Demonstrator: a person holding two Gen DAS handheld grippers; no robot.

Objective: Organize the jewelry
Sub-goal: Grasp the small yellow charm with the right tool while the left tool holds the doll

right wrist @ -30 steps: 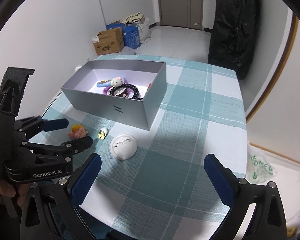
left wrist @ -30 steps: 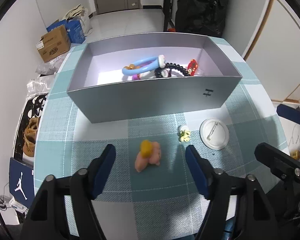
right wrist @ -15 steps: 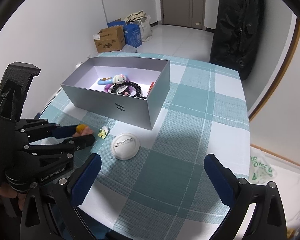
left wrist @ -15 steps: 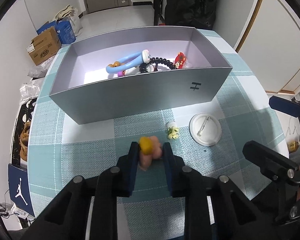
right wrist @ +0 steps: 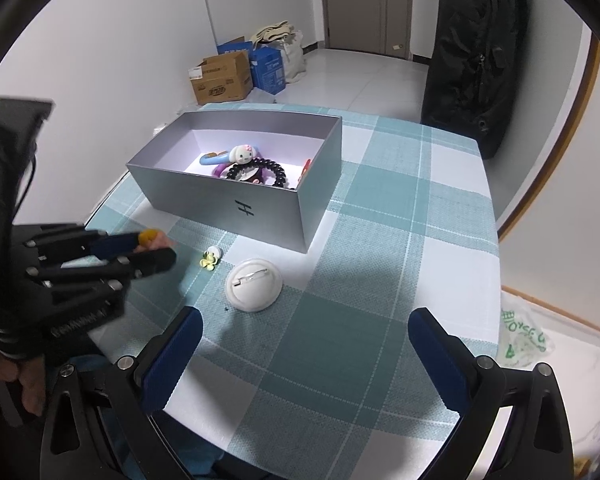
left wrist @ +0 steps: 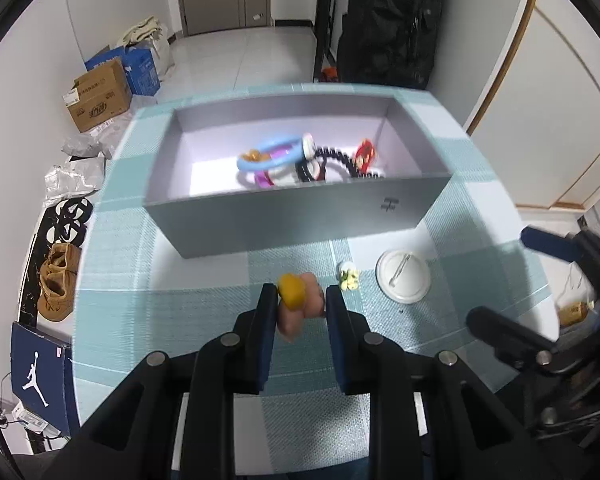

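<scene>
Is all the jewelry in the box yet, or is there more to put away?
Not yet. Done: the box already holds a bead bracelet, a blue ring and a red charm. In hand: the left gripper is shut on a pink and orange charm. Left on the table: a small yellow flower and a white badge. The right gripper is open.

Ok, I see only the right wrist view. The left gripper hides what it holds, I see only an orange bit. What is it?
Observer: A small pink figure with an orange top. Both pads of the left gripper press on it.
Operator: And the red sliver inside the grey box?
Observer: A red charm, lying next to the black bead bracelet in the grey box.
Operator: Is something on the floor at that side of the table?
Observer: Brown shoes.
</scene>
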